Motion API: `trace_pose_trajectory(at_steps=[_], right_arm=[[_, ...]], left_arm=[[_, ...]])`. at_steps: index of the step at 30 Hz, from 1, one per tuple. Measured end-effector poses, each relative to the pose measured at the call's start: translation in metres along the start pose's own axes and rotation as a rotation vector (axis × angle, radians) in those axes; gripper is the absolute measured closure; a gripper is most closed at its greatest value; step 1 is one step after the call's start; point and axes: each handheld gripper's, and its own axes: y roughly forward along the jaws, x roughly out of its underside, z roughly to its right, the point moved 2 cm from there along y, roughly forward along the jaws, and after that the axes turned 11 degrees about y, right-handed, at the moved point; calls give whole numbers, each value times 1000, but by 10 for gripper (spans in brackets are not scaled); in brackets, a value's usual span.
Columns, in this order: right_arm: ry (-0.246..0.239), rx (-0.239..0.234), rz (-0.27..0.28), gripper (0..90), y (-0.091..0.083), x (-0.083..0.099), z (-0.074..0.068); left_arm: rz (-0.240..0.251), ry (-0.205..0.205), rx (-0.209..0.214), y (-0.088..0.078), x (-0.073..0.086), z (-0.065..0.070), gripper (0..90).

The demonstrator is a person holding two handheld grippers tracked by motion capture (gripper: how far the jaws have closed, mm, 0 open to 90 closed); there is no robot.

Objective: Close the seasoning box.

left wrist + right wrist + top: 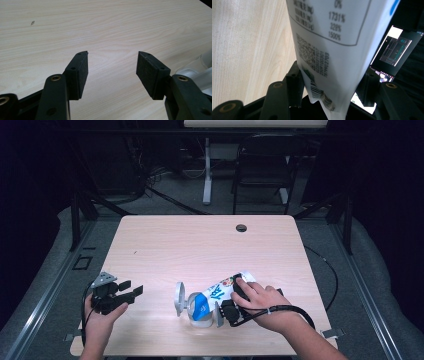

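Black jaws of the right gripper (329,82) are clamping the bottom end of a white carton (332,45), pads pressing both sides. That carton (220,295) is lying tipped toward the table's (200,245) near edge, its top resting on a clear cup (192,307). Off near the left corner, the left gripper (131,292) is sitting wide open, holding nothing.

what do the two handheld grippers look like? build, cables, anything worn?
Both are black. The left gripper carries a grey three-cornered plate on top; its fingers are flat rectangular blocks on arms with brass-coloured screw holes. The right gripper trails a black cable. Bare forearms, no sleeves.
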Motion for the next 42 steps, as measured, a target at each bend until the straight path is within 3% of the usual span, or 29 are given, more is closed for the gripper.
trace_pose_trajectory(at_steps=[42], right_arm=[[-26, -9, -9, 481, -1, -1, 3]], left_arm=[[0, -9, -3, 1, 2, -2, 431]])
